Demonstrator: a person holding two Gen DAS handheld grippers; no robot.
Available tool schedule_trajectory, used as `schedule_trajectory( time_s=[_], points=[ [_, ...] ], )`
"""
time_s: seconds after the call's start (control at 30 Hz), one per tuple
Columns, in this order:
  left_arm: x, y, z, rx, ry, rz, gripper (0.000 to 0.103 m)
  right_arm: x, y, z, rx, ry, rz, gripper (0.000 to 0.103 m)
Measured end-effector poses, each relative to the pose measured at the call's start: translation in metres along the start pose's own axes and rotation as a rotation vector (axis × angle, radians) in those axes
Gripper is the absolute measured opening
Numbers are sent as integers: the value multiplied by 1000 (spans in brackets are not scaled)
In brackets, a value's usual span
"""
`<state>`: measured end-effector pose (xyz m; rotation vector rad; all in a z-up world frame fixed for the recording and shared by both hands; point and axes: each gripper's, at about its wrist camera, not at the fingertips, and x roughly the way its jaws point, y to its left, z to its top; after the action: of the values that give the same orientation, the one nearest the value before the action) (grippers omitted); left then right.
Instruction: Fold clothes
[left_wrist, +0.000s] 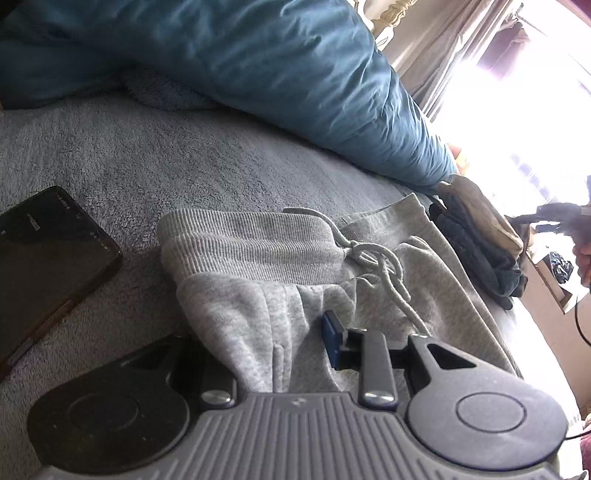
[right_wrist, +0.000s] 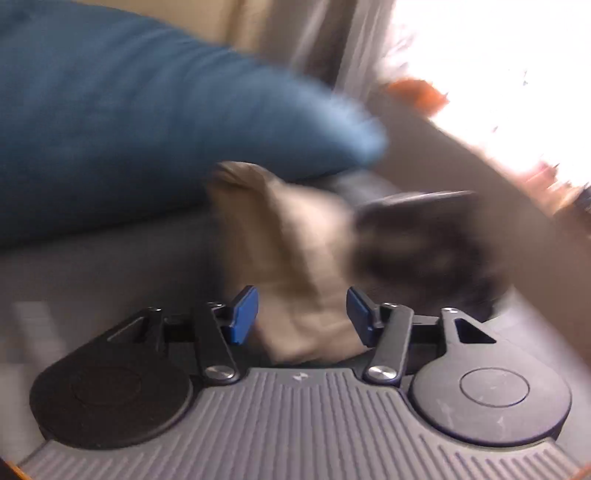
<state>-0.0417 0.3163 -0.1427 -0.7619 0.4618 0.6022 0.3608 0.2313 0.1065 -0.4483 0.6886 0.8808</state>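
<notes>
I am looking at the grey sweatpants (left_wrist: 295, 266) lying bunched on the grey fleece bed cover (left_wrist: 155, 147), ribbed waistband folded over and the drawstring (left_wrist: 373, 258) trailing right. My left tool (left_wrist: 280, 332) is pinching a fold of their fabric near the camera; one blue pad is showing and the cloth is hiding the other. Left of the pants a dark phone (left_wrist: 48, 266) is resting on the cover; far behind, a teal pillow (left_wrist: 258, 70) is leaning. At the right a stack of folded clothes (left_wrist: 480, 243) is sitting. My right tool (right_wrist: 301, 319) is standing apart and holding nothing, pointing through heavy blur at a tan garment (right_wrist: 284, 240) and a dark one (right_wrist: 424, 243).
</notes>
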Motion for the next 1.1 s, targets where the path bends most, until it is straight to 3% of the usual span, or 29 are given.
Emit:
schedule_trajectory(
  time_s=[0.07,0.13,0.2,0.27,0.33,0.43,0.53,0.6,0.67,0.73,0.8,0.9,1.1],
  points=[
    [0,0,2,-16,3,-6,30,14,33,-11,53,62,235,61],
    [1,2,3,-33,8,-17,32,44,108,-14,24,129,409,68],
    [2,5,5,-50,15,-29,32,68,149,-25,-72,171,438,70],
    [0,8,6,-65,20,-37,32,93,172,-35,-105,225,433,70],
    [-2,11,8,-86,27,-41,33,110,189,-42,-57,259,436,69],
    [-5,15,11,-130,32,-57,39,117,175,-43,39,249,457,69],
    [-9,24,16,-200,33,-79,48,104,156,-61,128,233,488,67],
    [-9,28,17,-237,33,-84,49,82,156,-87,175,225,499,64],
    [-7,30,19,-259,30,-84,49,79,152,-90,174,225,512,57],
    [-3,28,18,-252,17,-81,41,77,141,-95,162,228,521,39],
    [1,25,16,-225,12,-73,26,76,155,-95,99,211,486,27],
    [0,21,15,-181,-11,-102,14,59,159,-95,27,140,464,12],
    [3,4,33,-133,-138,-208,10,35,142,-75,-20,6,407,11]
  ],
)
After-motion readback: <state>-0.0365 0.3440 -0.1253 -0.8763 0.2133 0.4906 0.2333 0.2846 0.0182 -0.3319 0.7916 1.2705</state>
